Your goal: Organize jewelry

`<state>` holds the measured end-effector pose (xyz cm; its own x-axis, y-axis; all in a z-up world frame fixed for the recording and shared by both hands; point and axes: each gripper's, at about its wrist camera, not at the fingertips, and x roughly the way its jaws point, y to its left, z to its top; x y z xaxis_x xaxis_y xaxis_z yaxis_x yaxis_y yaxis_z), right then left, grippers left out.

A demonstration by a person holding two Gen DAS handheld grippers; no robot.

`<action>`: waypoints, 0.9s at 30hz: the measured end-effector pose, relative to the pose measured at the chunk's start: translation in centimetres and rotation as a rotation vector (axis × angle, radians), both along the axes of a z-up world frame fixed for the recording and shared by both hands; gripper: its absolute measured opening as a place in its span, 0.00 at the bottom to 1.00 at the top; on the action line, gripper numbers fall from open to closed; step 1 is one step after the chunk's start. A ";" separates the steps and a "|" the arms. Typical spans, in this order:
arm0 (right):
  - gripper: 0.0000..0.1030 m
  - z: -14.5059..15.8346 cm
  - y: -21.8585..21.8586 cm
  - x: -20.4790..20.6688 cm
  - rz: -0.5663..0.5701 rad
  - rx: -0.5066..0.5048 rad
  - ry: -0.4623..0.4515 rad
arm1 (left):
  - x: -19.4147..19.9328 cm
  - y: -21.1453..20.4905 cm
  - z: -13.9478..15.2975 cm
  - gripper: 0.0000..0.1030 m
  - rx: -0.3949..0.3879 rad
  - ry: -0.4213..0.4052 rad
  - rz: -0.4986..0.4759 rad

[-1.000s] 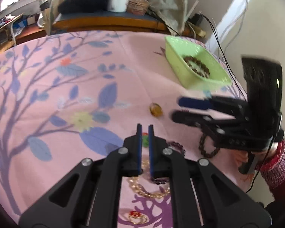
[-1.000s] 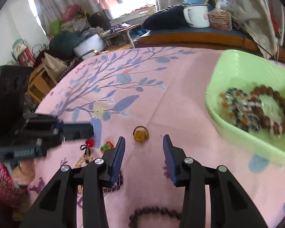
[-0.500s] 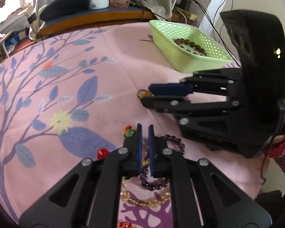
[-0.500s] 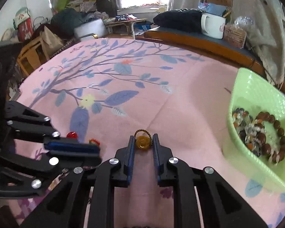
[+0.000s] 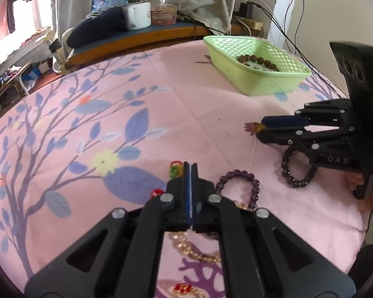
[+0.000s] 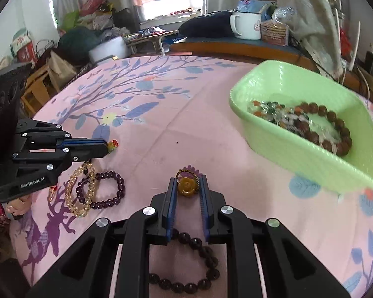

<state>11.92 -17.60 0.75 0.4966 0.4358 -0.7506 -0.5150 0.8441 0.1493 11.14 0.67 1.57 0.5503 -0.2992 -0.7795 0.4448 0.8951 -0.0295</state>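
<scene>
**Amber Rose Ring Caught Between the Right Fingers**

While the amber rose ring (image 6: pixel 186 186) is sitting pinched between the two blue-lined pads of the right gripper (image 6: pixel 187 186), its carved flower face is turning up toward the camera and its dark beaded band is arching away from the fingers, toward the far side of the table. The ring is looking roundish, with no clear long axis; the flower is a honey-yellow bloom, and the thin band is forming a small loop above it. It is lying low over the pink floral tablecloth (image 6: pixel 186 124), just above a purple printed flower. The right jaws are standing narrow, closed on the ring's sides.

The left gripper (image 5: pixel 191 167) is holding its pads pressed flat together with nothing visible between them. Its tip is hovering just beside a small green and red trinket (image 5: pixel 175 168) on the cloth. Near it, a purple bead bracelet (image 5: pixel 238 183) is lying in a loop, touching a golden bead bracelet (image 6: pixel 80 191) that is stretching lengthwise alongside it. A darker bead bracelet (image 6: pixel 186 268) is lying under the right gripper's fingers, close to the camera.

The green basket (image 6: pixel 298 154) is sitting to the right of the ring, well apart from it, holding a brown bead bracelet (image 6: pixel 335 129) and a heap of mixed pale, green and orange beads (image 6: pixel 273 114).
</scene>
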 end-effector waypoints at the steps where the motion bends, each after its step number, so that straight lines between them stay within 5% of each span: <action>1: 0.00 0.0 -0.1 0.0 -0.003 0.006 0.003 | 0.0 0.1 0.1 0.01 0.005 -0.003 0.003; 12: 0.00 0.0 0.3 -0.7 -0.003 0.008 0.002 | 0.1 -0.2 0.1 0.01 0.058 -0.025 -0.001; 13: 0.00 -0.1 0.3 -0.7 -0.003 0.010 0.003 | 0.1 0.1 0.2 0.04 0.058 -0.025 0.004; 16: 0.00 0.0 0.3 -0.6 -0.003 0.011 0.004 | 0.4 1.3 0.6 0.52 0.045 -0.028 0.039; 17: 0.00 0.0 0.3 -0.6 -0.003 0.011 0.004 | 0.3 1.8 0.8 0.56 0.031 -0.040 0.047; 20: 0.00 0.0 0.3 -0.6 -0.004 0.014 0.005 | 0.0 2.8 1.2 0.56 -0.007 -0.045 0.048; 27: 0.00 -0.1 0.1 -0.5 -0.007 0.022 0.007 | -0.3 0.6 0.1 0.55 0.075 -0.063 -0.010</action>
<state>11.39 -17.45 0.63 0.4941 0.4490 -0.7445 -0.5083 0.8439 0.1715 10.84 1.27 1.70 0.5958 -0.2475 -0.7640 0.4528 0.8892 0.0651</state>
